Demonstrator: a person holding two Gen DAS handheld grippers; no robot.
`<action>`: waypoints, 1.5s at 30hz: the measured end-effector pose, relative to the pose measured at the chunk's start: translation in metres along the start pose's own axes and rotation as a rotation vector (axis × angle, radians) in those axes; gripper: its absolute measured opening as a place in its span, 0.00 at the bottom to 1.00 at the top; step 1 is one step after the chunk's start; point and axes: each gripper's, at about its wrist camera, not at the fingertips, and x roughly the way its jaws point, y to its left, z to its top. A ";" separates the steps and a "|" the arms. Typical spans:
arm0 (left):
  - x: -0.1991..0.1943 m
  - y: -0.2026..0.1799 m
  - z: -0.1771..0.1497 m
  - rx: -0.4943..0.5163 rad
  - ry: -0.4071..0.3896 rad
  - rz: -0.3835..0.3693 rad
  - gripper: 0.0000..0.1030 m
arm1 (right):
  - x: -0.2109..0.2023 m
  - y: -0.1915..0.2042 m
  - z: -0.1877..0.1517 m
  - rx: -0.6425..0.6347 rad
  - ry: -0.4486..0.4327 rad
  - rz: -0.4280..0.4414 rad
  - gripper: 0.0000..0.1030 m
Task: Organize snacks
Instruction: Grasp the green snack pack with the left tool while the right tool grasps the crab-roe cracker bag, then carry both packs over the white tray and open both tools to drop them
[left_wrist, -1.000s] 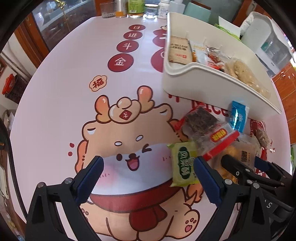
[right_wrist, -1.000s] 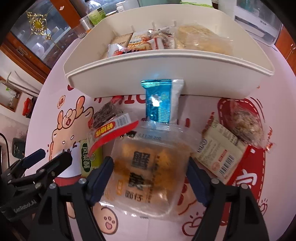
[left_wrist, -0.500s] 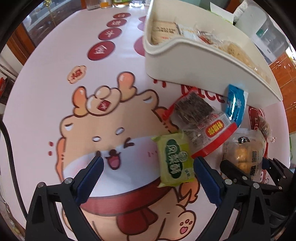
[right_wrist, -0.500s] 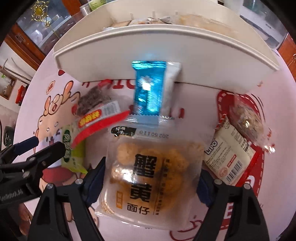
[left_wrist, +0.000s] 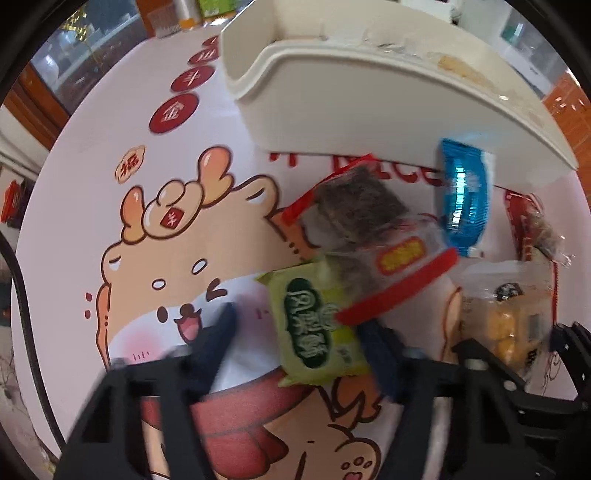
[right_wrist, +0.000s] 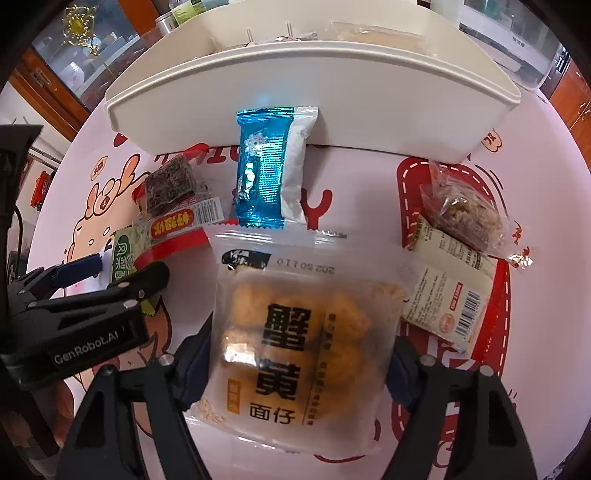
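Observation:
A white bin (right_wrist: 332, 99) with several snacks inside stands at the back of the table; it also shows in the left wrist view (left_wrist: 369, 107). My left gripper (left_wrist: 303, 339) is open, its fingers on either side of a green snack packet (left_wrist: 314, 328). A red-edged seaweed packet (left_wrist: 369, 236) overlaps the green one. My right gripper (right_wrist: 295, 358) is open around a clear bag of yellow snacks (right_wrist: 299, 332), which lies flat on the table. A blue packet (right_wrist: 271, 166) leans on the bin wall.
A beige barcode packet (right_wrist: 448, 295) and a clear bag of brown snack (right_wrist: 461, 210) lie at the right. The left gripper's body (right_wrist: 74, 314) sits close to the left of my right gripper. Bottles (left_wrist: 184, 14) stand at the table's far edge.
My left gripper has moved right and forward, so the green packet now lies between its fingers. My right gripper has pushed further onto the clear yellow bag. Both stay open.

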 end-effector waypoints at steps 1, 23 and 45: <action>-0.002 -0.003 0.000 0.009 -0.003 0.008 0.35 | 0.000 -0.004 -0.003 -0.002 0.000 0.000 0.72; -0.101 -0.005 -0.052 -0.007 -0.117 -0.088 0.34 | -0.057 0.022 -0.014 -0.122 -0.100 0.002 0.63; -0.252 -0.005 0.086 0.186 -0.491 0.033 0.34 | -0.238 0.028 0.112 -0.209 -0.546 -0.146 0.63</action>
